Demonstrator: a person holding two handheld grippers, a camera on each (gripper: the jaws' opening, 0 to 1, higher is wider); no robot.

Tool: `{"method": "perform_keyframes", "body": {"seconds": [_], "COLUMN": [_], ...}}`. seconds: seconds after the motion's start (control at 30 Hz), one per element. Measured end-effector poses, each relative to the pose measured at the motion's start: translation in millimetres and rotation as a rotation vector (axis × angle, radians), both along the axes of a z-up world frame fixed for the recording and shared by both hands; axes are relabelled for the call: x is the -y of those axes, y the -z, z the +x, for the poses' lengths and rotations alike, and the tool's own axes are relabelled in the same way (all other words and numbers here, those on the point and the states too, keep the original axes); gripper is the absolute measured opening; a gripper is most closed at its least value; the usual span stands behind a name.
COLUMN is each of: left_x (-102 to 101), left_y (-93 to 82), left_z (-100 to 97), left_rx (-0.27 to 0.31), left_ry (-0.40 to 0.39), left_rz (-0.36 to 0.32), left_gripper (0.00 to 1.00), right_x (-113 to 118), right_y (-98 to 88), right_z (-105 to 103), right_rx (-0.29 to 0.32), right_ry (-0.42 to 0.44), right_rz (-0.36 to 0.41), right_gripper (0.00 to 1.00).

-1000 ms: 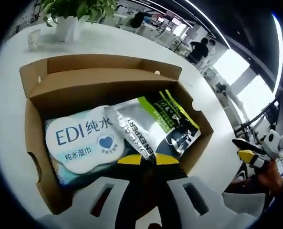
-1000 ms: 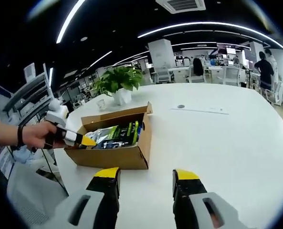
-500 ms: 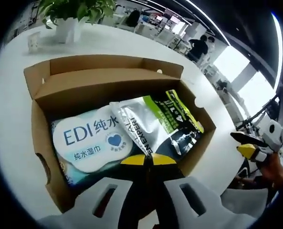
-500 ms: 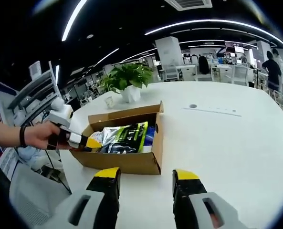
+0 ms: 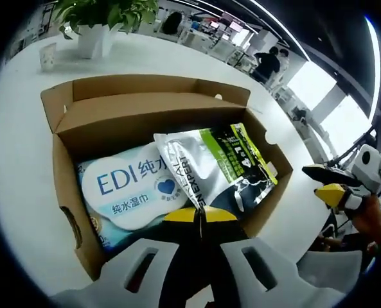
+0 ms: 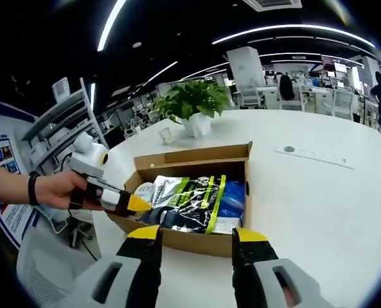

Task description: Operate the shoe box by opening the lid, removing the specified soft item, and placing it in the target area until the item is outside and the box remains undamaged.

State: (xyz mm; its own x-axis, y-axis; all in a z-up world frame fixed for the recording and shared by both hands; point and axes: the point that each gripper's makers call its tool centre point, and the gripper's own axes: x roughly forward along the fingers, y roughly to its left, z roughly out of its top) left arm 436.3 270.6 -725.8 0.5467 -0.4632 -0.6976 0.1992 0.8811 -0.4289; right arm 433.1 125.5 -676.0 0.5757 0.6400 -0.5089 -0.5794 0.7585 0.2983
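Note:
An open brown cardboard shoe box (image 5: 145,115) (image 6: 196,240) stands on a white table with its lid folded back. Inside lie a white and blue wet-wipes pack (image 5: 135,187) and a silver, green and black foil pouch (image 5: 216,163) (image 6: 187,199). My left gripper (image 5: 200,215) (image 6: 139,204) is shut on the near corner of the pouch, which is tilted up out of the box. My right gripper (image 6: 195,239) is open just in front of the box's near wall, and shows at the right edge of the left gripper view (image 5: 335,189).
A potted green plant (image 5: 100,19) (image 6: 196,106) and a small cup (image 5: 47,56) stand on the table (image 6: 318,205) behind the box. Desks, chairs and people fill the office beyond. A person's hand (image 6: 52,189) holds the left gripper.
My right gripper has come closer to the box, which now looms larger in its view. The left gripper has kept its hold on the pouch and lifted it slightly.

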Motion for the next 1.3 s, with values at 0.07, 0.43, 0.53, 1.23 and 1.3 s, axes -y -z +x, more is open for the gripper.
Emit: {"method": "perform_keyframes", "body": {"seconds": [0.07, 0.43, 0.53, 1.23, 1.3], "left_x": [0, -5, -7, -8, -7], "left_y": [-0.1, 2.4, 4.8, 9.8, 9.7], "left_z": [0.2, 3.0, 6.1, 9.8, 9.8], "left_rx": [0.002, -0.002, 0.002, -0.002, -0.002], "left_ry": [0.006, 0.012, 0.021, 0.030, 0.033], "left_rz": [0.004, 0.001, 0.009, 0.014, 0.015], "left_gripper": [0.01, 0.01, 0.01, 0.01, 0.01], "right_x": [-5, -26, -31, -39, -38], "right_y": [1.7, 8.3, 11.6, 46.5, 48.4], "right_z": [3, 28, 35, 53, 54], "right_rx": [-0.006, -0.043, -0.058, -0.152, -0.157], "right_ry": [-0.010, -0.029, -0.028, -0.044, -0.051], "right_rz": [0.002, 0.018, 0.017, -0.096, -0.108], "right_gripper": [0.40, 0.40, 0.40, 0.29, 0.26]}}
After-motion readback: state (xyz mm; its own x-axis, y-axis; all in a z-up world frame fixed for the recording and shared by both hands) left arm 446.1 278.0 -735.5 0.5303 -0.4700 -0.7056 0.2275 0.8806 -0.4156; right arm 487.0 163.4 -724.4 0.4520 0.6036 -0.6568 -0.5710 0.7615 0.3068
